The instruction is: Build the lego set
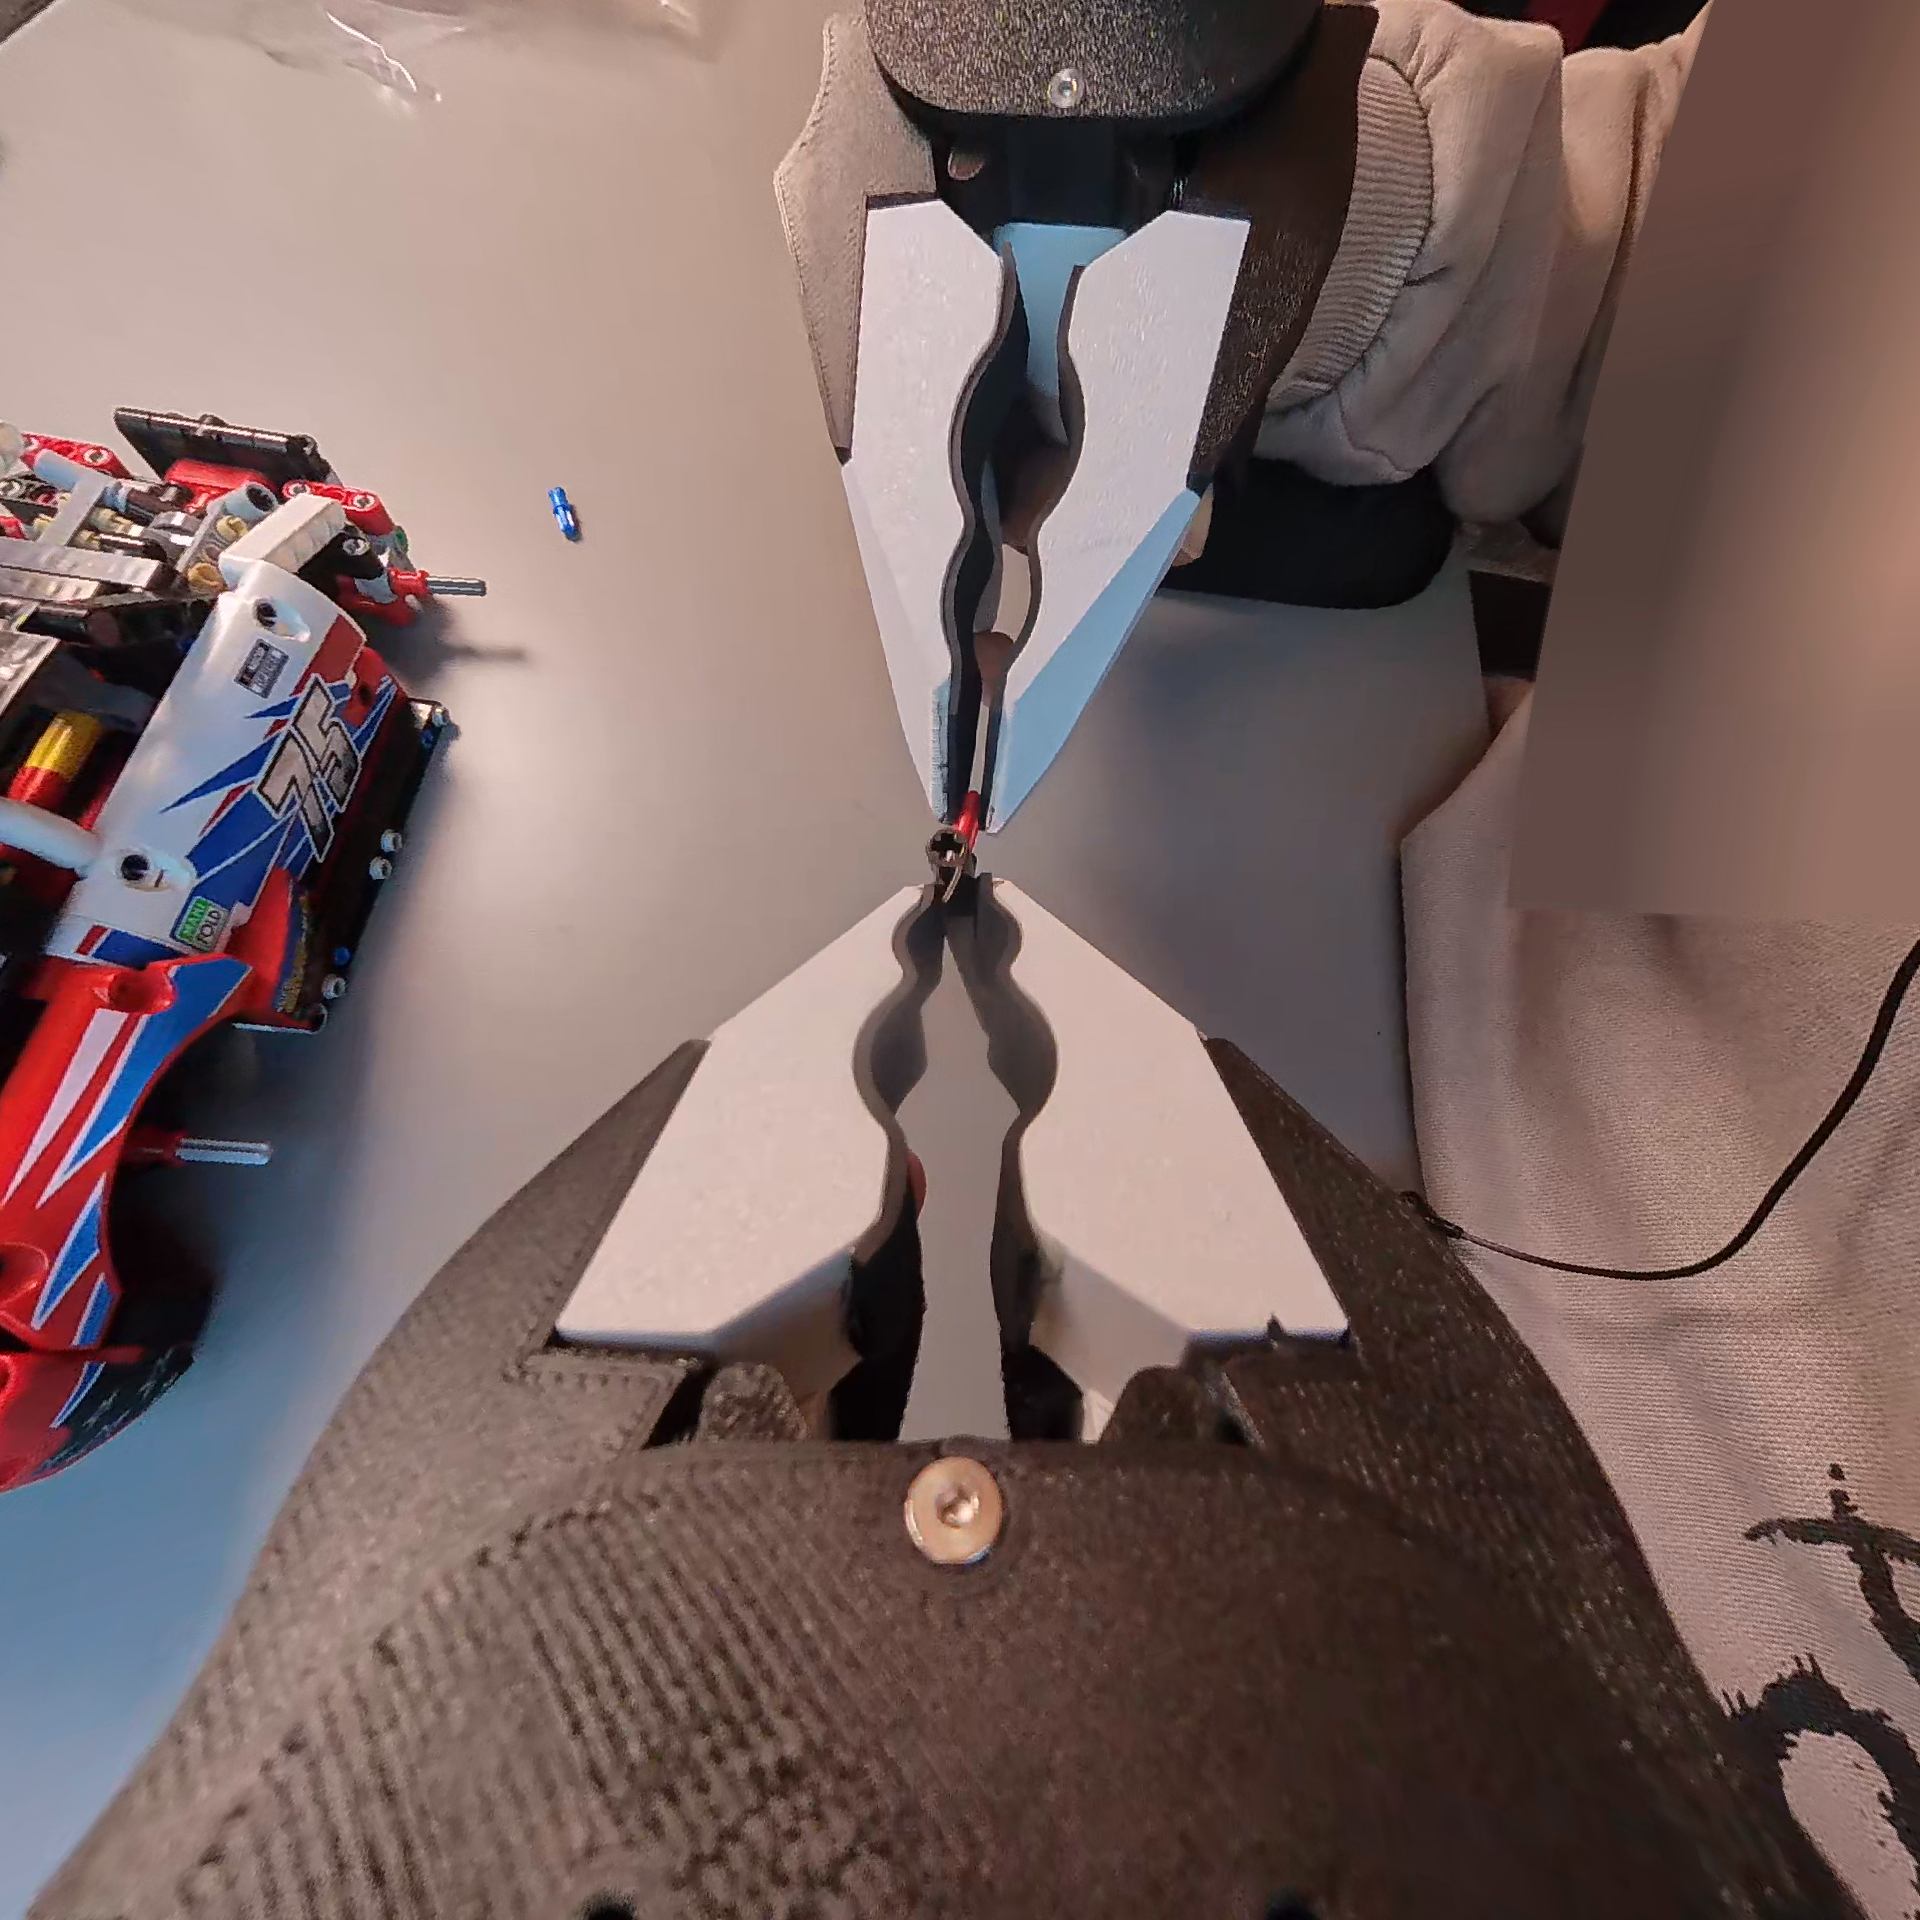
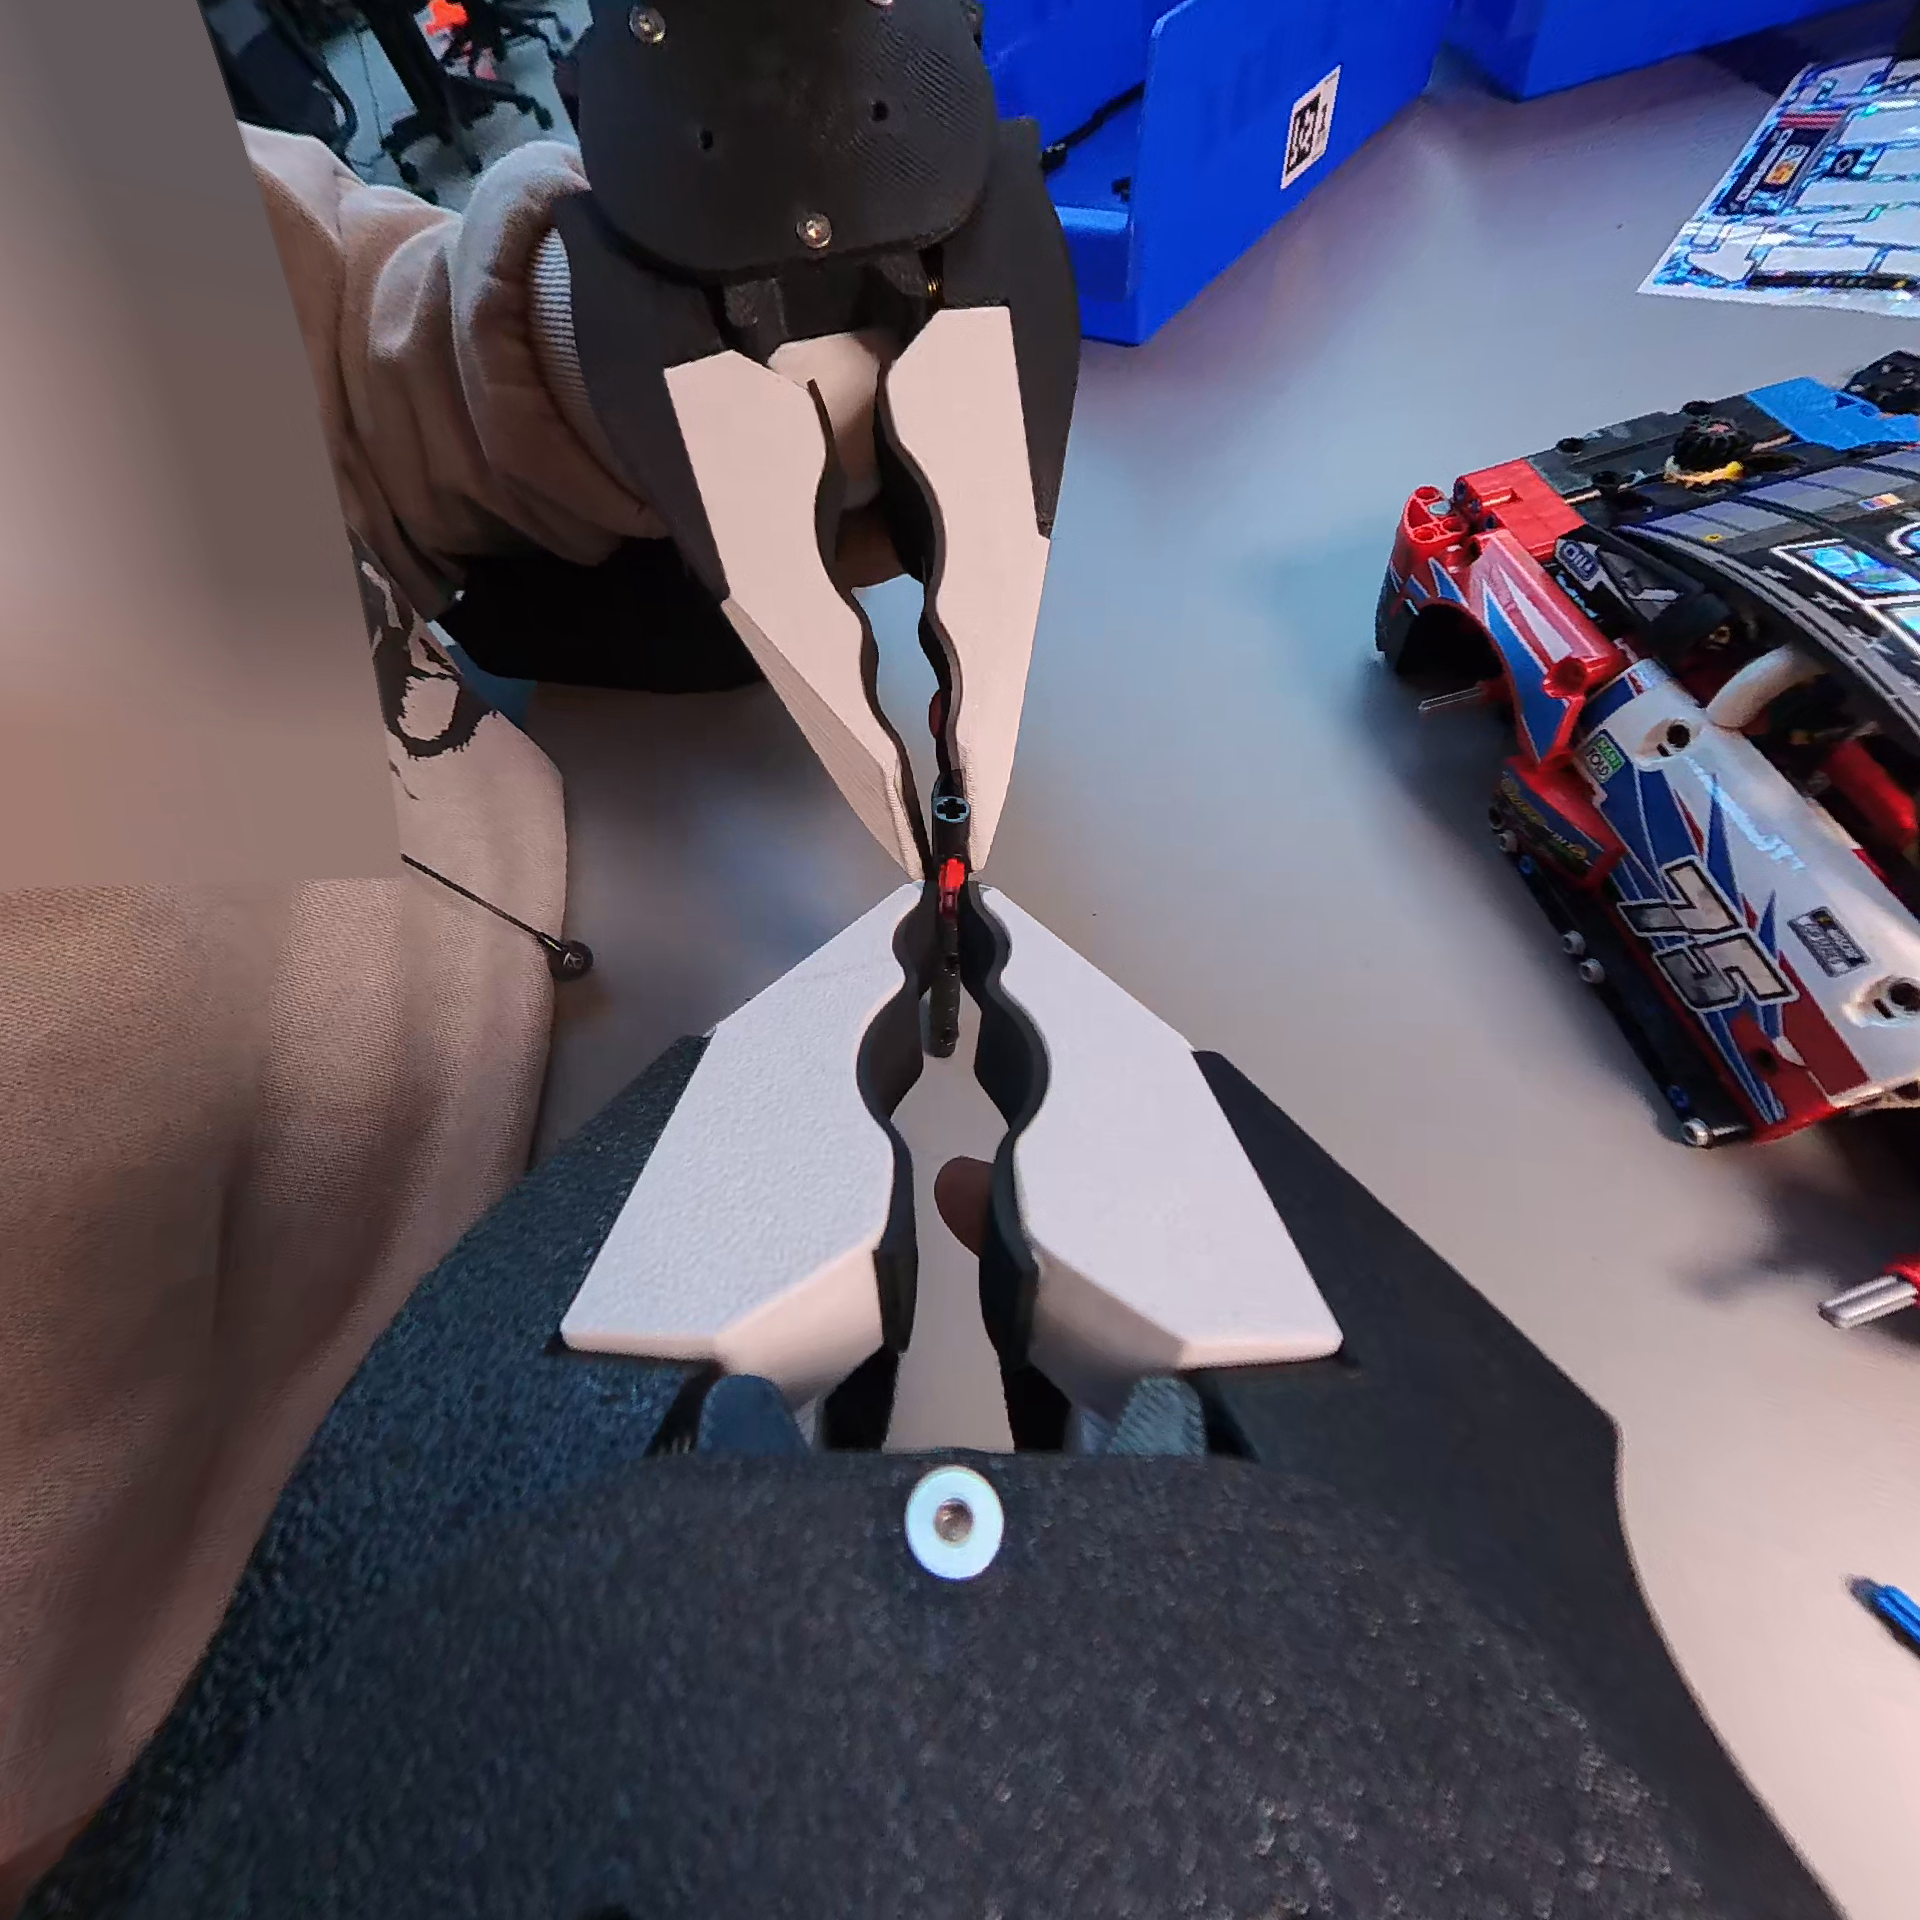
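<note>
My two grippers meet tip to tip above the grey table. My left gripper (image 1: pixel 951 896) is shut on a small black connector (image 1: pixel 945 844) with a cross-shaped hole. My right gripper (image 2: pixel 948 896) is shut on a thin black axle (image 2: pixel 943 997) that carries a red piece (image 2: pixel 947 876). The red piece touches the connector (image 2: pixel 951 810), held in the left gripper (image 2: pixel 948 854) facing me. In the left wrist view the right gripper (image 1: pixel 964 821) comes down from above with the red piece (image 1: pixel 968 808). The partly built red, white and blue Lego car (image 1: pixel 208 831) (image 2: pixel 1714 831) lies on the table beside them.
A loose blue pin (image 1: pixel 562 512) (image 2: pixel 1891 1631) and a grey axle with a red end (image 2: pixel 1870 1299) lie near the car. Blue bins (image 2: pixel 1195 156) and a sticker sheet (image 2: pixel 1808 177) stand at the back. A person's beige sleeve (image 1: pixel 1455 312) and torso are close behind the grippers. My two grippers' fingertips are within a few centimetres of each other. From either gripper's tips it is about 20 cm to the loose blue pin (image 2: pixel 1891 1631). It turns up in the left wrist view (image 1: pixel 575 527) as well.
</note>
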Demonstrator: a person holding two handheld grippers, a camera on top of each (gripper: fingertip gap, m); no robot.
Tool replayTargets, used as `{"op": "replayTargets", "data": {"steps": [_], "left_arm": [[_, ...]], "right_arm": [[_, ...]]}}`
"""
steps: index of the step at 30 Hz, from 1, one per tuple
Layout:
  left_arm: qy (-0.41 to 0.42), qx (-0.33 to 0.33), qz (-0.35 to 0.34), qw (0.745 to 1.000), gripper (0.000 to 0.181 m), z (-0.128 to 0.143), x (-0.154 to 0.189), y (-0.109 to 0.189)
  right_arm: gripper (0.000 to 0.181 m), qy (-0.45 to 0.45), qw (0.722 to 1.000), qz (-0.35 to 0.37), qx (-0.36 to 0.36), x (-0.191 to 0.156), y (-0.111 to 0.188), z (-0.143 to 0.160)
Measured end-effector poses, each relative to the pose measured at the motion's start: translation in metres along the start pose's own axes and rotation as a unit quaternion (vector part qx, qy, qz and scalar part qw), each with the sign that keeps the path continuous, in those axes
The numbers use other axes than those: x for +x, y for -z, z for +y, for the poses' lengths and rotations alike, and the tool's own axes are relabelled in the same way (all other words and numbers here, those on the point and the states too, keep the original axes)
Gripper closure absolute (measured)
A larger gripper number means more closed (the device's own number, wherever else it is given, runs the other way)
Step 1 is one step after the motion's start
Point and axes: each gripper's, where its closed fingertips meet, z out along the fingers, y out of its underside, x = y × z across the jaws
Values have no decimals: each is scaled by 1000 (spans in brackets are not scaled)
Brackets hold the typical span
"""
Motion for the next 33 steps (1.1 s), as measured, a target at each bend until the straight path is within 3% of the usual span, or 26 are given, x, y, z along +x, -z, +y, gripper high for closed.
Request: {"op": "replayTargets", "data": {"steps": [20, 26, 33], "left_arm": [[-37, 10, -12, 999, 180, 0, 2, 2], [-39, 7, -11, 999, 177, -2, 3, -1], [-41, 80, -41, 995, 173, -8, -10, 8]], "right_arm": [[181, -29, 999, -18, 20, -3, -3, -1], [180, -1, 1000, -11, 7, -2, -3, -2], [180, 24, 996, 0, 84, 5, 9, -15]]}}
